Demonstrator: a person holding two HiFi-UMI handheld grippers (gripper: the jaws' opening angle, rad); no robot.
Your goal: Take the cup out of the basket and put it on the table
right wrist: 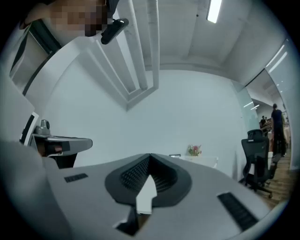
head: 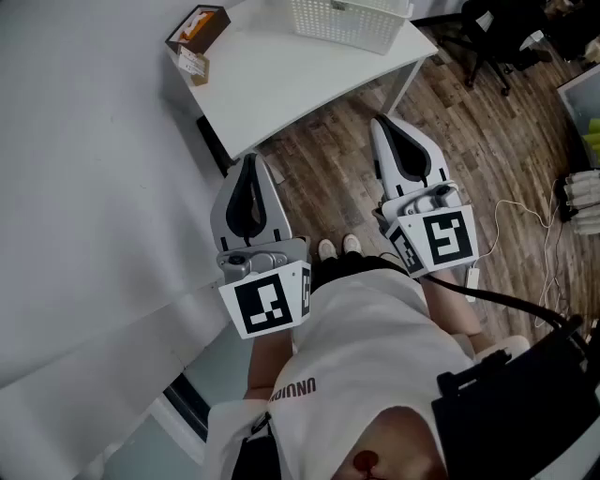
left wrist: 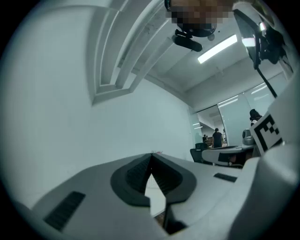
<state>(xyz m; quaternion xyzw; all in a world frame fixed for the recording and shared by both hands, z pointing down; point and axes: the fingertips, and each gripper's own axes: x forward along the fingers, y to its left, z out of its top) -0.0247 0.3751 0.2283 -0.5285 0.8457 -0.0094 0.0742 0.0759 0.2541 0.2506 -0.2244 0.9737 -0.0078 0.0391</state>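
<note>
- Head view alone shows the white basket [head: 347, 21]. It stands on the white bench [head: 281, 84] at the far edge, and the top of the frame cuts off its inside. The cup cannot be made out in it, nor in either gripper view.
- Only the head view looks down on the layout: a brown box [head: 199, 26] sits at the bench's left corner, well apart from the basket. Wooden floor [head: 469, 141] lies between the bench and the person's shoes [head: 337, 247].
- Both gripper views look level and upward instead, showing the pale wall [left wrist: 70, 93] and the ceiling lights [left wrist: 218, 48], which the head view does not show.
- Right gripper view also catches an office chair [right wrist: 255, 159] at its right edge, and the bench far off beyond the tips.
- Left tongs [head: 249, 161] are held in front of the person's body, well short of the bench. Their ribbed pads are pressed together at the tips with nothing between them.
- Right tongs [head: 380, 120] hang over the floor just short of the bench's near edge. They too are closed tip to tip, gripping nothing and touching nothing.
</note>
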